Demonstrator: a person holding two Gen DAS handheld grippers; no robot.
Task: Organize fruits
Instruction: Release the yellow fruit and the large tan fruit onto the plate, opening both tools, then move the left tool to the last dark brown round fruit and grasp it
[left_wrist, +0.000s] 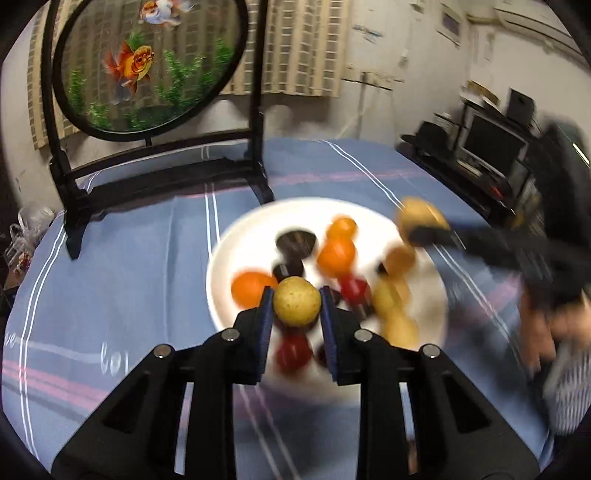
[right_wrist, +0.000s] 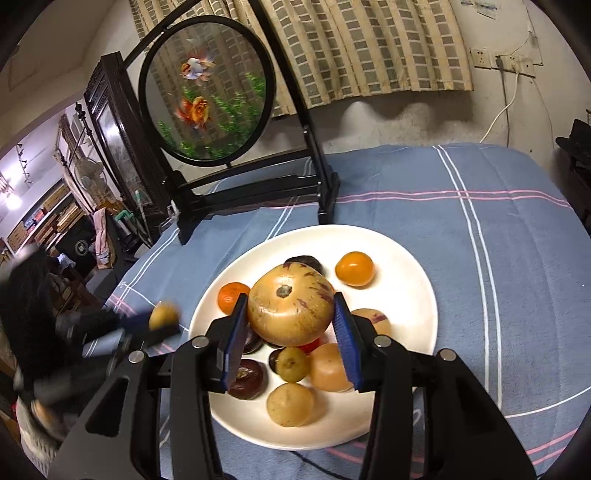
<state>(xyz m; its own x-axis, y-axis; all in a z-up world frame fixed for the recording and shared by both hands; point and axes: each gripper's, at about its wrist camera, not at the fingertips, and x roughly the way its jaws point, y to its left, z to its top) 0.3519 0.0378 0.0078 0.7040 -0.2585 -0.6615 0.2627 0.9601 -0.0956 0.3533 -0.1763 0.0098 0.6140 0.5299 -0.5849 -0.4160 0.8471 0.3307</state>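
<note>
Both claws loaded: left claw (left_wrist: 296, 308) clamps a small yellow fruit (left_wrist: 296, 301) over the white plate (left_wrist: 424, 273), right claw (right_wrist: 291, 325) grips a big striped tan fruit (right_wrist: 290, 308) above it, probably mid-sort.

The plate (right_wrist: 413, 280) looks like glossy white ceramic. The large tan fruit (right_wrist: 291, 306) has smooth, slightly shiny skin. The blue striped cloth (right_wrist: 498, 229) is matt woven fabric. The right claw (right_wrist: 291, 345) is matt black plastic with ribbed blue pads.
</note>
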